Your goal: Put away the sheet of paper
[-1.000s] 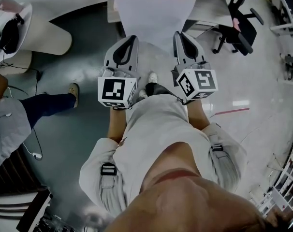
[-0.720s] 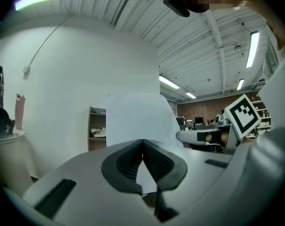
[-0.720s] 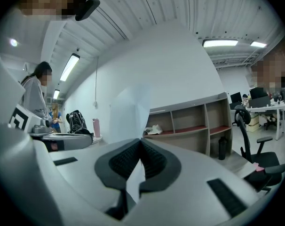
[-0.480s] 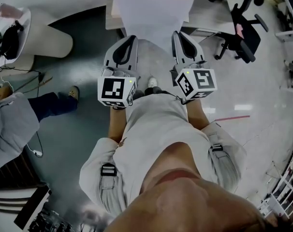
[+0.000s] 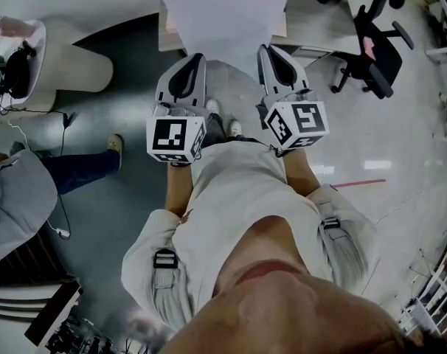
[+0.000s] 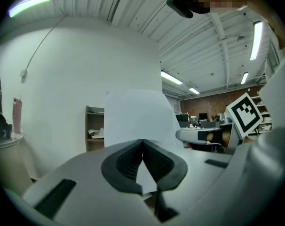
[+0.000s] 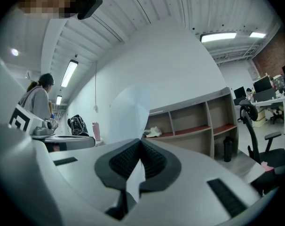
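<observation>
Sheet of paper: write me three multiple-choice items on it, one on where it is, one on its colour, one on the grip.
1. The sheet of paper is
A. flat on the floor
B. in the air beyond the claws' tips
C. behind the person

2. Its colour is
A. white
B. yellow
C. blue

3. The right claw is
A. wide open and empty
B. out of every view
C. shut on the sheet's edge

Answers:
1 B: the head view shows it reaching out ahead of the right claw and the left claw.
2 A: it is plain white in all three views.
3 C: the right gripper view shows the pads together with the sheet between them.
</observation>
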Available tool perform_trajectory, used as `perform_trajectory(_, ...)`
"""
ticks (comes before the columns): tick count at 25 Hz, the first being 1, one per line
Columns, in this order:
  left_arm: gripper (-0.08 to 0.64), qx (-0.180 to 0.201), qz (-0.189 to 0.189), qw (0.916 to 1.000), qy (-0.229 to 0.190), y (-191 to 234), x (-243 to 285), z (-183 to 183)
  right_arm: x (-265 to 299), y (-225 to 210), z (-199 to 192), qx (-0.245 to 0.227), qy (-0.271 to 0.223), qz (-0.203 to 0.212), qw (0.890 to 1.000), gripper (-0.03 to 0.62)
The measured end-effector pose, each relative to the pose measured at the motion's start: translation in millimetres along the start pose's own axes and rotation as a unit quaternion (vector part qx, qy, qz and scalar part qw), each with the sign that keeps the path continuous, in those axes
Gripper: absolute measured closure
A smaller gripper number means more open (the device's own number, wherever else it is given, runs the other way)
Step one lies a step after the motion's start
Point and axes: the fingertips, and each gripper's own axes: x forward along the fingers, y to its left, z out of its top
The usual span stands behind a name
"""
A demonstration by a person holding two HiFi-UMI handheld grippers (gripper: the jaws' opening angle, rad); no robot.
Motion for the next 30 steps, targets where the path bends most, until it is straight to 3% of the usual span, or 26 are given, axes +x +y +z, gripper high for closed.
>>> perform_trajectory(12, 0.538, 0.0, -0.004, 1.0, -0.002, 26, 37, -2, 39, -14, 0, -0.003, 0.0, -0.004, 1.0, 0.574)
perform_trajectory(30, 0.538, -0.002, -0.03, 0.9995, 0.009, 102, 128, -4, 149, -28, -4, -0.014, 0.029, -0.003, 0.999, 0.574)
